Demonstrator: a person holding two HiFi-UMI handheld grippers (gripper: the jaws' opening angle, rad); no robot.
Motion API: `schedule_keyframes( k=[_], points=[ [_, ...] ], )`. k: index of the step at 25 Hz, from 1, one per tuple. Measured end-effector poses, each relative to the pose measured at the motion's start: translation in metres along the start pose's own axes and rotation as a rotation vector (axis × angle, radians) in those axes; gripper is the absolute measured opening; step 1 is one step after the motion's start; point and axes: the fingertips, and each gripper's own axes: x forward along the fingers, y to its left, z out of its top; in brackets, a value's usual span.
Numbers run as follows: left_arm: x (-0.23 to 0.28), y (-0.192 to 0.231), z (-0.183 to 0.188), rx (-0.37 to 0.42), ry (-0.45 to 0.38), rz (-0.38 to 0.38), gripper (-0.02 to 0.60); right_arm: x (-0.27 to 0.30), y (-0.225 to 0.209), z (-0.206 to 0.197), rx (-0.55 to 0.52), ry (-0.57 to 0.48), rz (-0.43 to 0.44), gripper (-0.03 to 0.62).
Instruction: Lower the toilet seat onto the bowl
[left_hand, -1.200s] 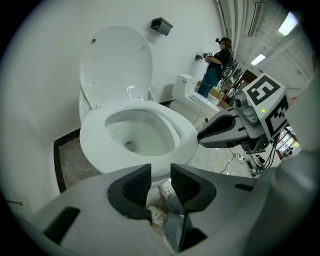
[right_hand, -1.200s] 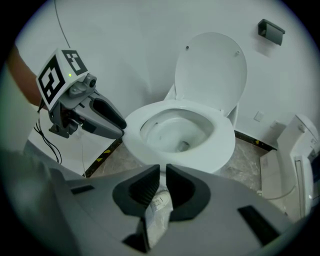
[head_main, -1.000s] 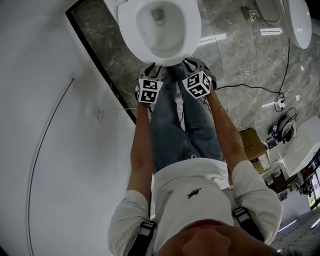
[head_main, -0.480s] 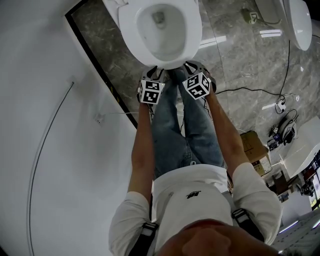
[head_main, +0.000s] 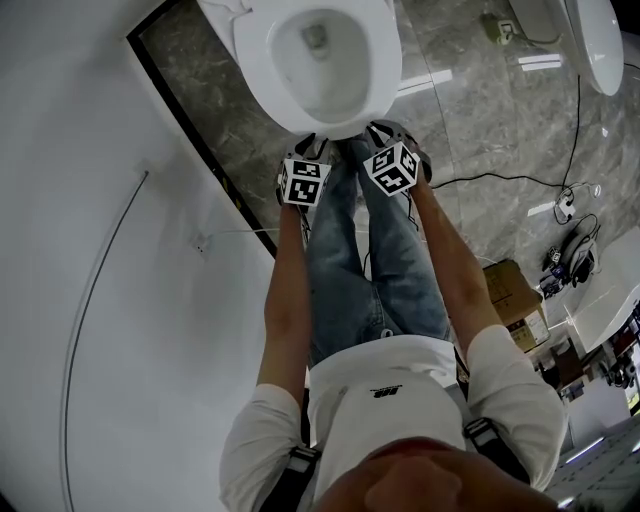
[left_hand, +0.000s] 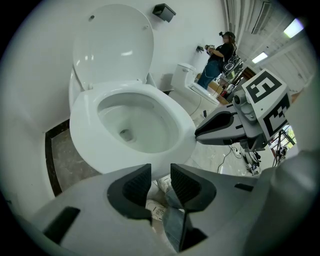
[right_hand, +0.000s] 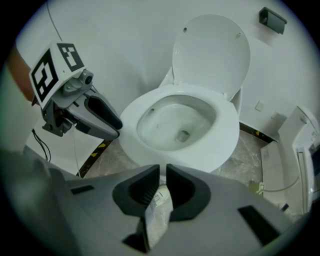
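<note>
The white toilet's seat ring (head_main: 258, 60) (left_hand: 85, 131) (right_hand: 226, 131) lies flat on the bowl. Its lid (left_hand: 112, 50) (right_hand: 211, 50) stands upright against the wall. Both grippers hover side by side just in front of the bowl's front edge, above the person's shoes. My left gripper (head_main: 308, 146) (left_hand: 160, 173) (right_hand: 118, 131) is open with a small gap and nothing between the pads. My right gripper (head_main: 388, 128) (right_hand: 163, 173) (left_hand: 198, 134) shows a narrower gap, also with nothing in it. Neither gripper touches the toilet.
A white wall and a dark floor border (head_main: 200, 130) run on the left. Cables (head_main: 500, 180) and a cardboard box (head_main: 510, 290) lie on the marble floor to the right. A second toilet (left_hand: 192, 90) and a person (left_hand: 217, 55) stand farther off.
Both grippers have stayed in front of the bowl, with only a slight drift of the view. The seat and lid have not moved.
</note>
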Motion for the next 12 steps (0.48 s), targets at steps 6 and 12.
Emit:
schedule_keyframes(
  k=[6,12],
  points=[
    [0.0,0.002,0.001,0.003,0.007,0.0,0.138,-0.002,-0.004,0.007,0.001,-0.008,-0.022,0.057],
    [-0.02,0.004,0.017,0.002,-0.046,0.029,0.138,-0.021,-0.002,0.018,0.005,-0.044,-0.029,0.057]
  ],
)
